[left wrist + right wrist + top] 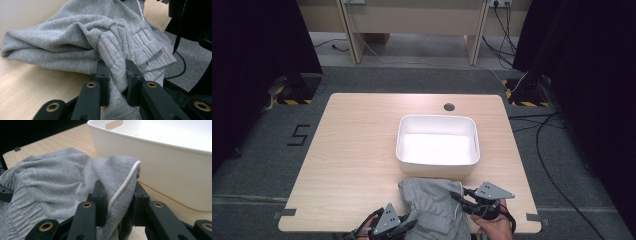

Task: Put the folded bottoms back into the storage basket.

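Grey garment (pixel 434 210), no legible label, between both grippers

The high view looks forward and down on the whole desk (pixel 352 150) from above its near edge. Each gripper view sits low and very close, looking along its own jaws at the grey garment (pixel 75 37); the right one and the high view share the white tub (pixel 162 162).

**A staged recording room, not a home**

The pale wooden bench (pixel 362 150) stands alone on grey carpet (pixel 257 165), flanked by black curtains (pixel 257 50). Yellow-black hazard tape (pixel 292 101) marks stand feet at both sides, loose cables (pixel 547 160) trail across the floor, and a taped figure "5" (pixel 299 135) labels the station.
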A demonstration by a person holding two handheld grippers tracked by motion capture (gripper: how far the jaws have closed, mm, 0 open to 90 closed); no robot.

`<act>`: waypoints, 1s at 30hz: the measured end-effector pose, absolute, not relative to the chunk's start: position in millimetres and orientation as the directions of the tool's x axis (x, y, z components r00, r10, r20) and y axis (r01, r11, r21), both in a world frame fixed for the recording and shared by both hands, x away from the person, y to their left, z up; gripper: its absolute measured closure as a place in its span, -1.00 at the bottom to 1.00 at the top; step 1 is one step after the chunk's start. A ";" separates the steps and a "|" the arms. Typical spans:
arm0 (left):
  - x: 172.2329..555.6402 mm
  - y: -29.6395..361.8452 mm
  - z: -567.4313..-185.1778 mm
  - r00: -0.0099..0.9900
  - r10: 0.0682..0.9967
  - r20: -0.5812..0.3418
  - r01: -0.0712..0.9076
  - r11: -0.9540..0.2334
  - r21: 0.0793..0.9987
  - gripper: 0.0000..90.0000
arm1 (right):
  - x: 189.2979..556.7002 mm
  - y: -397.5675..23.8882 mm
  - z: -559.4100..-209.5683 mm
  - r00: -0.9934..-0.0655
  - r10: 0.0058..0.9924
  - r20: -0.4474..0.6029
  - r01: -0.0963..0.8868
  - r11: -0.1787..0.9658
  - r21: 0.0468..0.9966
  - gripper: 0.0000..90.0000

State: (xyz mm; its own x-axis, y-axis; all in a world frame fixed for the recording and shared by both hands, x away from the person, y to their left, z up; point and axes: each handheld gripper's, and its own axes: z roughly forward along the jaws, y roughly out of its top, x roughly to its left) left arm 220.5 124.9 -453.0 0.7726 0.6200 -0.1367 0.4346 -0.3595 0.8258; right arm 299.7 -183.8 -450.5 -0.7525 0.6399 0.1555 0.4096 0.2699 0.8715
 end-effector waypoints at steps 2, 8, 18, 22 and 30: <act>220.6 125.9 -450.3 0.772 0.620 -0.138 0.432 -0.353 0.830 0.68 | 298.5 -183.3 -448.8 -0.755 0.637 0.157 0.403 0.261 0.877 0.61; 221.3 127.0 -447.1 0.773 0.621 -0.131 0.425 -0.354 0.833 0.69 | 299.5 -182.3 -445.2 -0.757 0.637 0.144 0.392 0.267 0.880 0.64; 231.5 132.4 -465.3 0.747 0.640 -0.181 0.493 -0.350 0.797 0.68 | 318.4 -182.2 -467.3 -0.667 0.726 0.168 0.525 0.298 0.797 -0.01; 232.1 133.2 -467.8 0.746 0.641 -0.178 0.497 -0.358 0.791 0.68 | 334.0 -177.8 -472.3 -0.652 0.726 0.219 0.593 0.308 0.744 -0.36; 231.9 138.3 -477.6 0.737 0.646 -0.200 0.519 -0.351 0.779 0.67 | 349.9 -161.8 -482.9 -0.714 0.655 0.248 0.609 0.407 0.681 -0.11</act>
